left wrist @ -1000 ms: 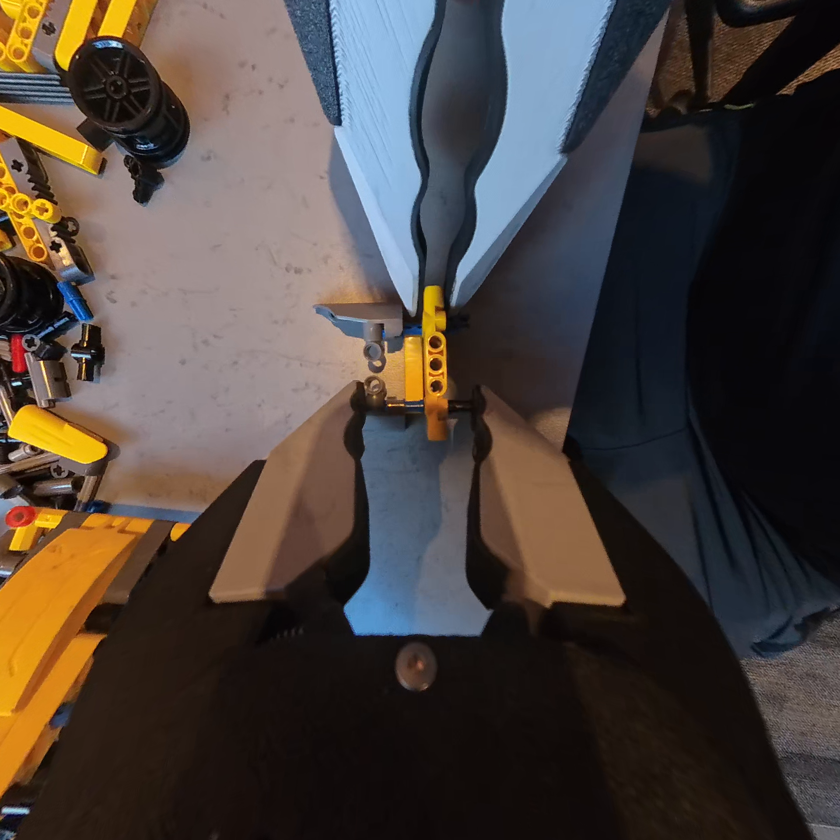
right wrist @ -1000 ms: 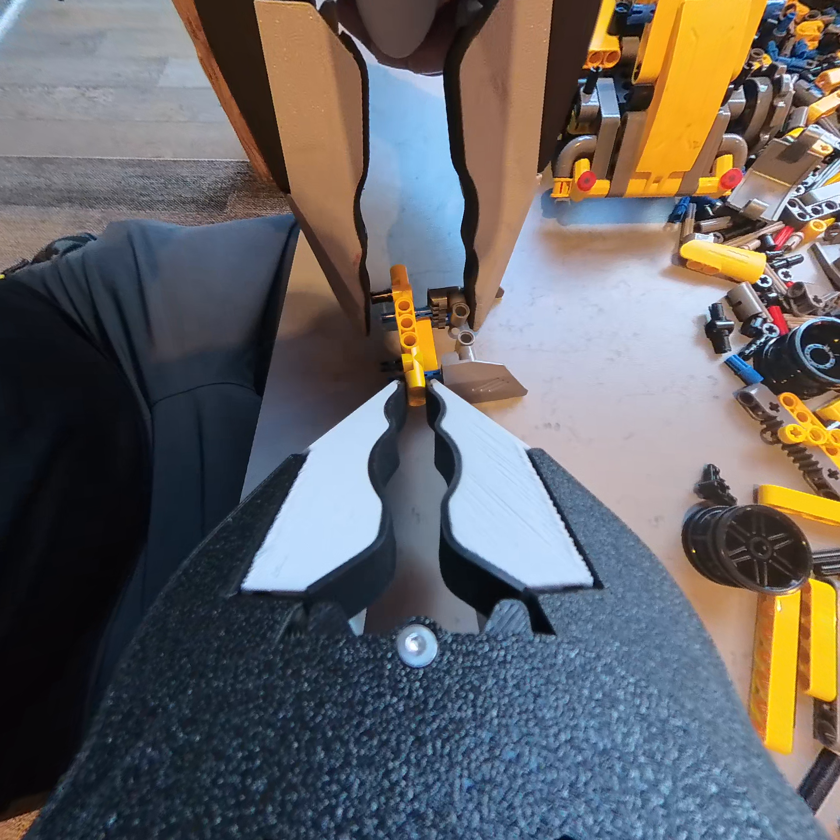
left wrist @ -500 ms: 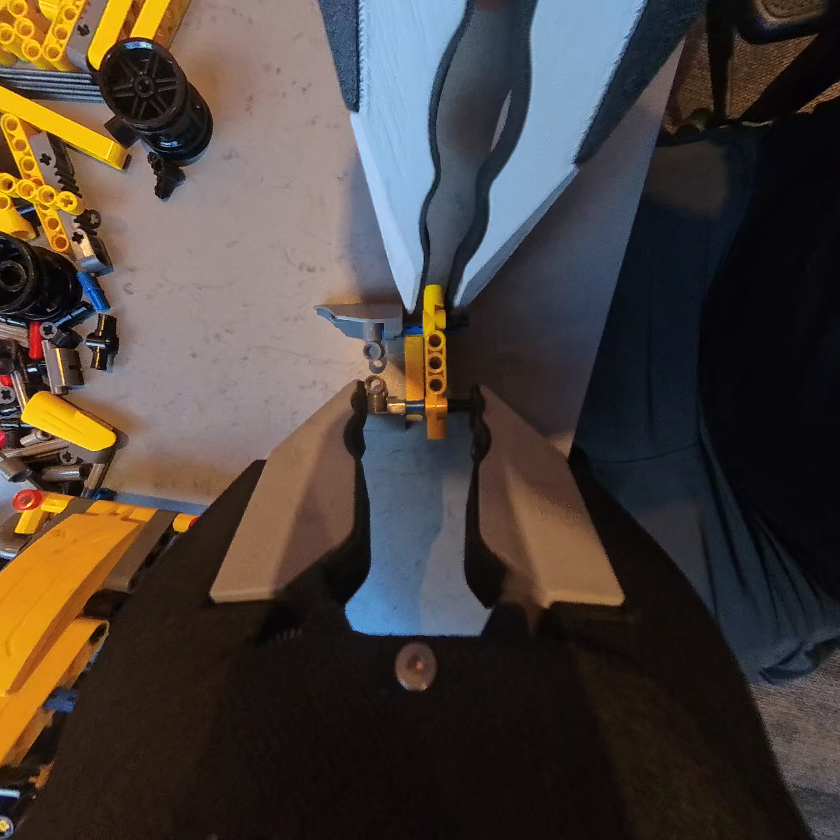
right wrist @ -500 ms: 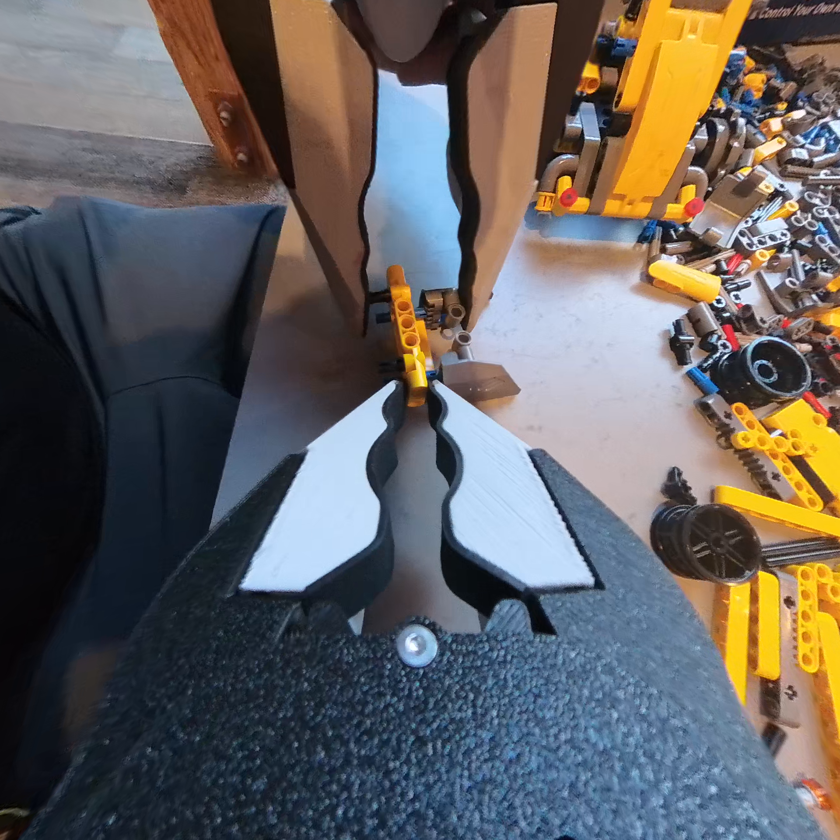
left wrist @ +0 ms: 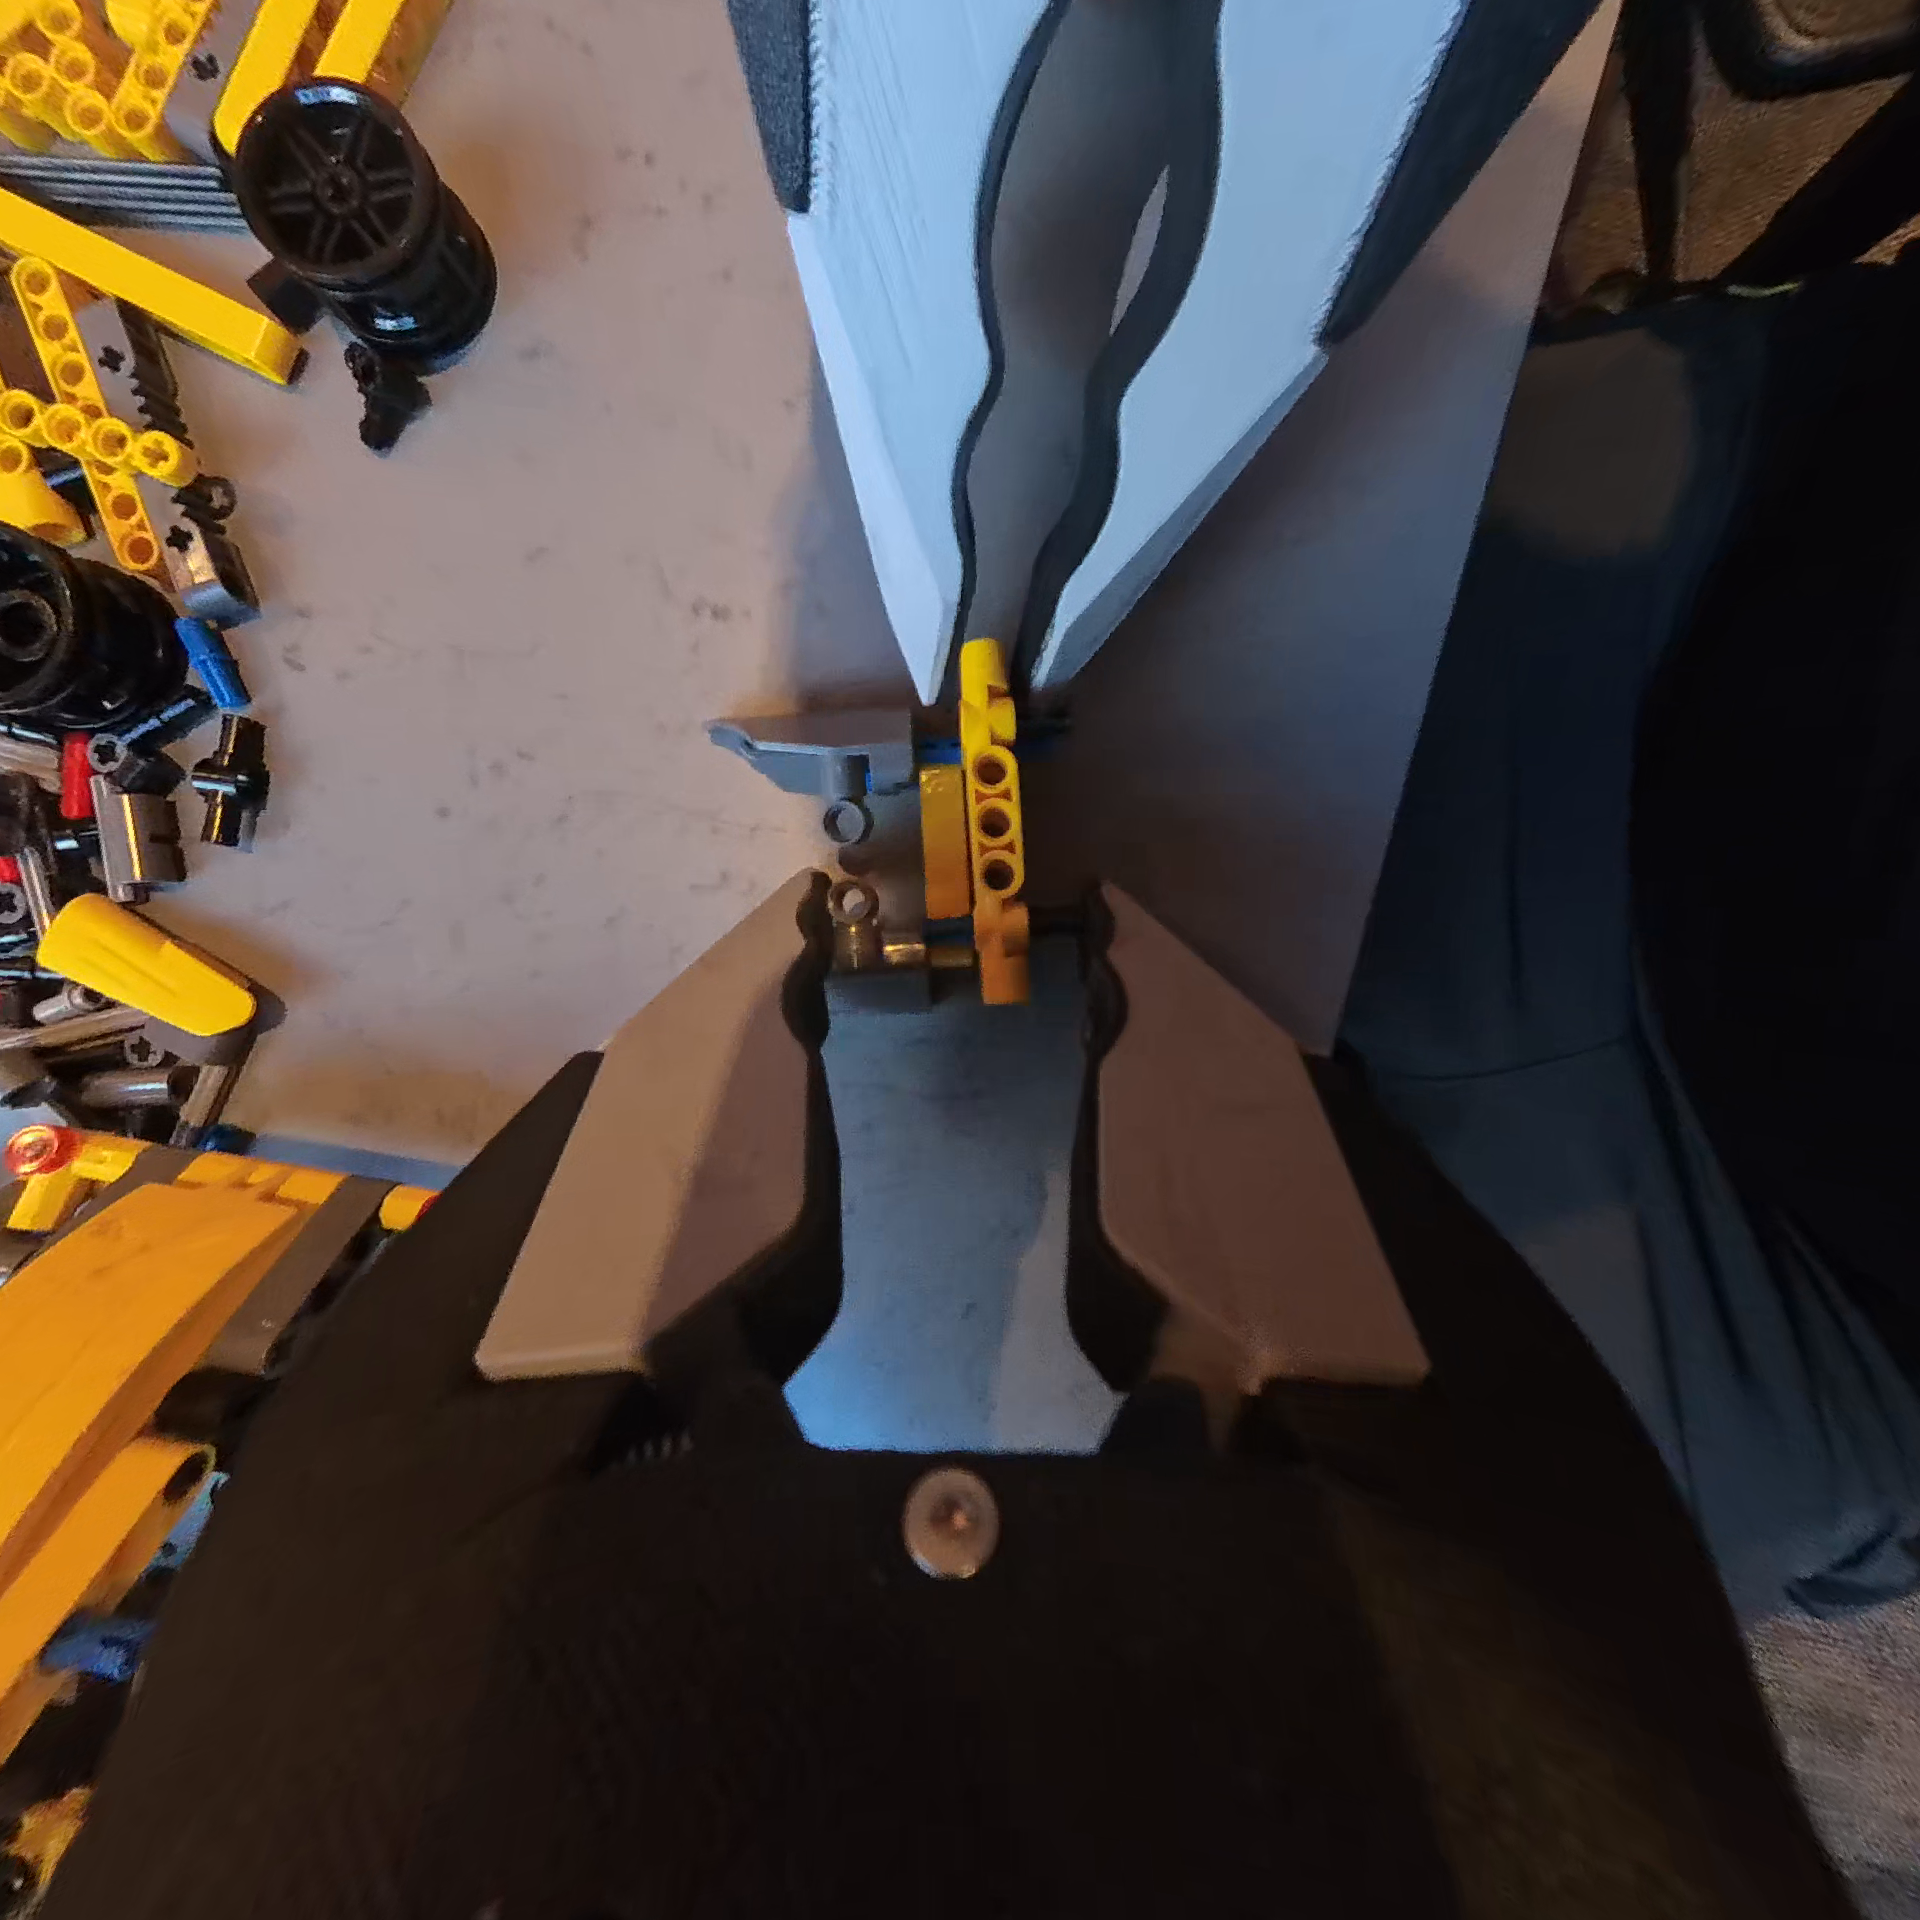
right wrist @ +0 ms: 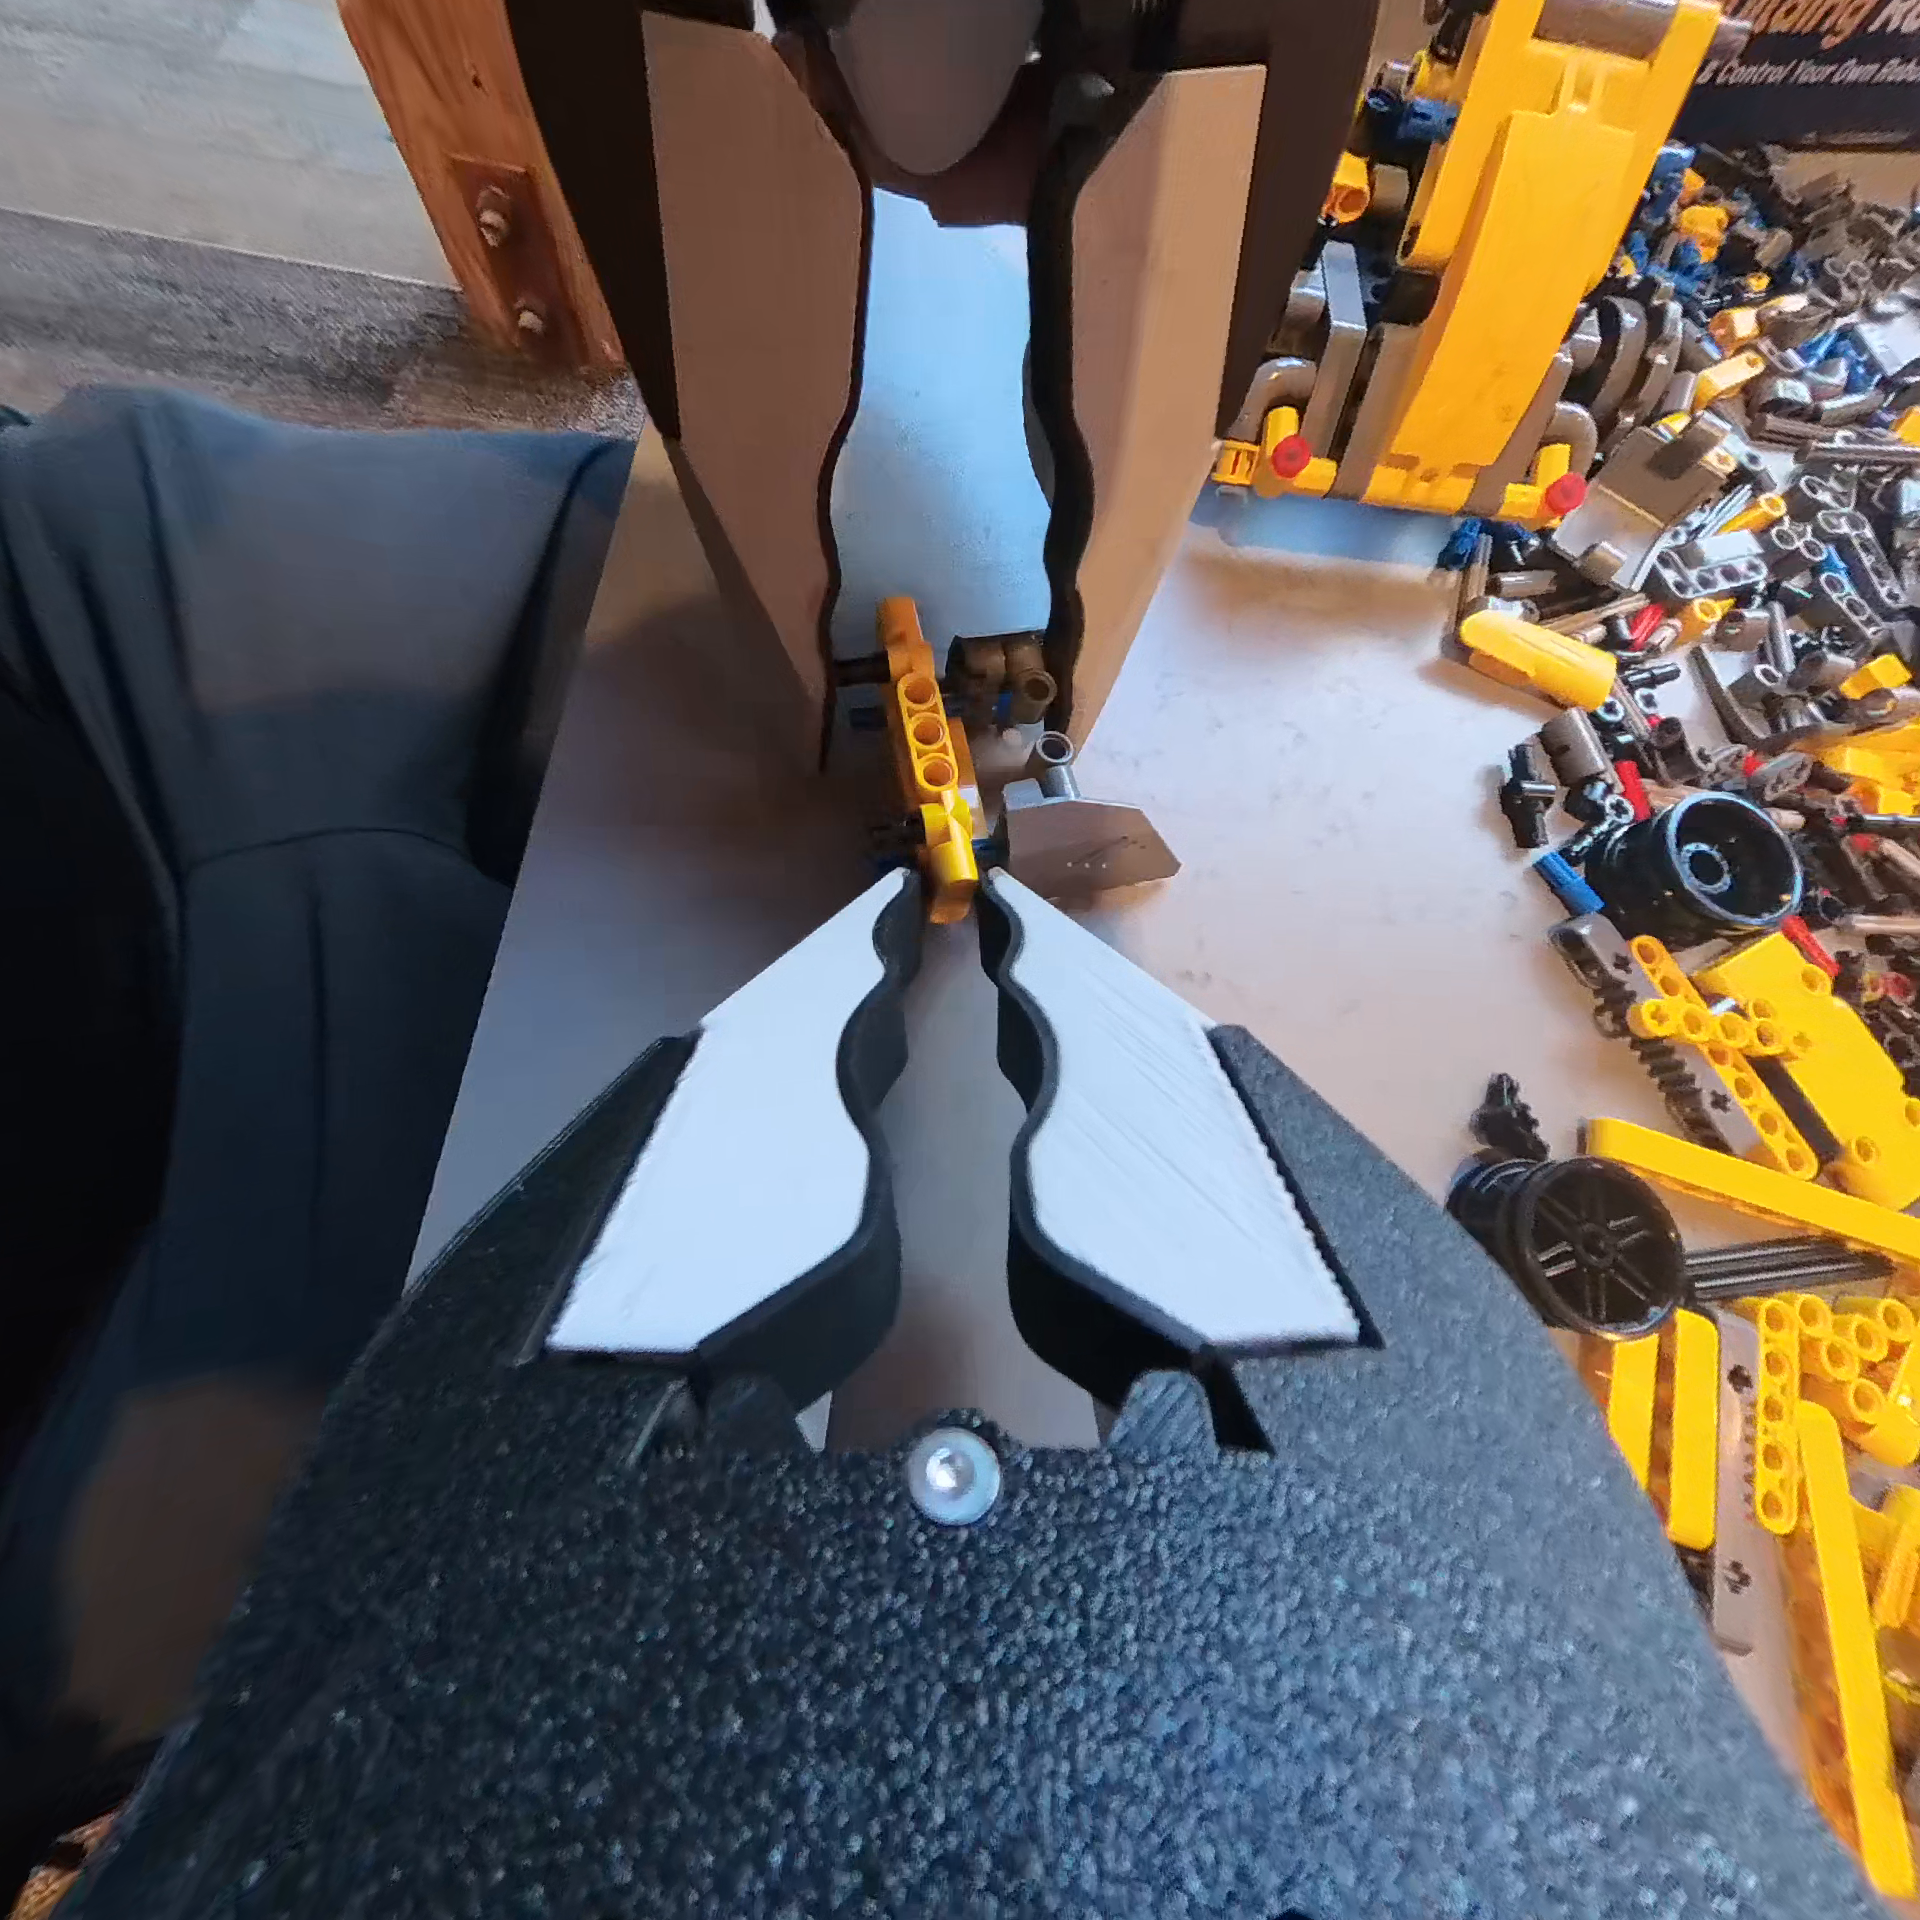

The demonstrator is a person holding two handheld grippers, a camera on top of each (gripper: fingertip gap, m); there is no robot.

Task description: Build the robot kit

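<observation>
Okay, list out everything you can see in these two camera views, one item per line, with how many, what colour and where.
small assembly: one, yellow holed beam with grey and black connectors, on the table between both grippers
grey panel piece: one, grey, part of the assembly, on its side toward the loose parts
black wheels: at least two in view, among the loose parts
loose parts pile: many, yellow, grey, black, blue, red, spread over the table
large yellow build: one, yellow and grey, far end of the table
table: one, pale
dark cloth: dark, beside the table edge
right gripper: white fingers, jaws shut on the beam's end
left gripper: tan fingers, jaws clamping the assembly's crosswise pin ends
</observation>
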